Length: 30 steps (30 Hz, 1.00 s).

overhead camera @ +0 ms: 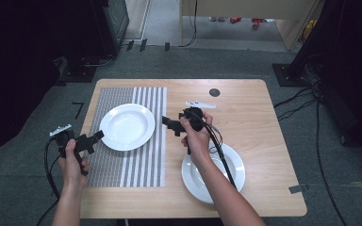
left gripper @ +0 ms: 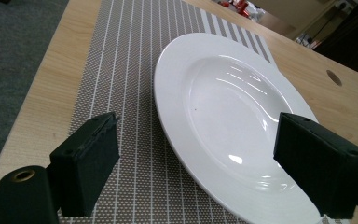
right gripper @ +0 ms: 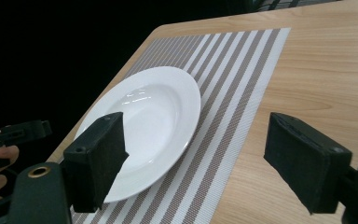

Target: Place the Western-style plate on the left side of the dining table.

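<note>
A white deep plate (overhead camera: pixel 127 126) lies on a striped grey placemat (overhead camera: pixel 143 160) on the left half of the table. My left gripper (overhead camera: pixel 93 139) hovers at that plate's left rim, open and empty. In the left gripper view the plate (left gripper: pixel 228 107) lies between and beyond the spread jaws of the left gripper (left gripper: pixel 198 126). My right gripper (overhead camera: pixel 169 125) is held over the mat's right edge, open and empty, pointing at the plate (right gripper: pixel 154 112). A second white plate (overhead camera: pixel 195 176) sits near the front edge, partly under the right forearm.
The wooden table (overhead camera: pixel 254 117) has a dark round hole (overhead camera: pixel 214 92) near its far edge. Cables (overhead camera: pixel 311 108) trail over the floor on the right. Black stands flank the table. The left hand's gripper (right gripper: pixel 14 133) shows beyond the plate in the right gripper view.
</note>
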Tool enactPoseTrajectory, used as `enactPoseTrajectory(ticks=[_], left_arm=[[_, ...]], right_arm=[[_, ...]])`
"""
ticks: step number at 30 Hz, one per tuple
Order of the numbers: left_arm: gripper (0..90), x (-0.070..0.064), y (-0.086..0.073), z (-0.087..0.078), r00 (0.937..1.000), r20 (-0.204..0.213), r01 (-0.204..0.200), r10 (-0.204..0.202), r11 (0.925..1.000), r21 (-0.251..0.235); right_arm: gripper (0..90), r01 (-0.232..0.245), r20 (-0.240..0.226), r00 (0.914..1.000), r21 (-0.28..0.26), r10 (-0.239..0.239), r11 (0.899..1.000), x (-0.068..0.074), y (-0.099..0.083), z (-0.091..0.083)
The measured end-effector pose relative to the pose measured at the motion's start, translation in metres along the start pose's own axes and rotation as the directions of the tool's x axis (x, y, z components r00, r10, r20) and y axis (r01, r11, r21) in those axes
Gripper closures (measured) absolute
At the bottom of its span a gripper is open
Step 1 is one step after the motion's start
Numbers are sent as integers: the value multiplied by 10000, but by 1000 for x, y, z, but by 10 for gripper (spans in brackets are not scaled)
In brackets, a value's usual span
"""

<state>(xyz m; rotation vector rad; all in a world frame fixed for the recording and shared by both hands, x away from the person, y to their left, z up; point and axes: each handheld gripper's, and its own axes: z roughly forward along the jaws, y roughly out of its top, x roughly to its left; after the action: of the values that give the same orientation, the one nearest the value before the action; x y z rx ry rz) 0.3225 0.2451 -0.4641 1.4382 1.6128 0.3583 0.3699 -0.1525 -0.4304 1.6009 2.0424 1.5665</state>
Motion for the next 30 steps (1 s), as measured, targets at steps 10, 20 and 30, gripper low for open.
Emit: enactPoseTrajectory(ticks=[10, 20, 30], left_arm=[[137, -6, -12, -15, 9995, -186, -251, 248, 9995, -171], [139, -13, -29, -25, 9951, -463, -882, 872, 9959, -208], [139, -12, -44, -30, 9926, -736, -983, 969, 9950, -167]], right_arm=[[199, 114, 166, 9998, -184, -111, 9998, -16, -5, -30], [191, -85, 240, 9997, -319, 93, 9995, -38, -14, -61], [190, -357, 522, 9979, -423, 379, 9985, -67, -29, -88]])
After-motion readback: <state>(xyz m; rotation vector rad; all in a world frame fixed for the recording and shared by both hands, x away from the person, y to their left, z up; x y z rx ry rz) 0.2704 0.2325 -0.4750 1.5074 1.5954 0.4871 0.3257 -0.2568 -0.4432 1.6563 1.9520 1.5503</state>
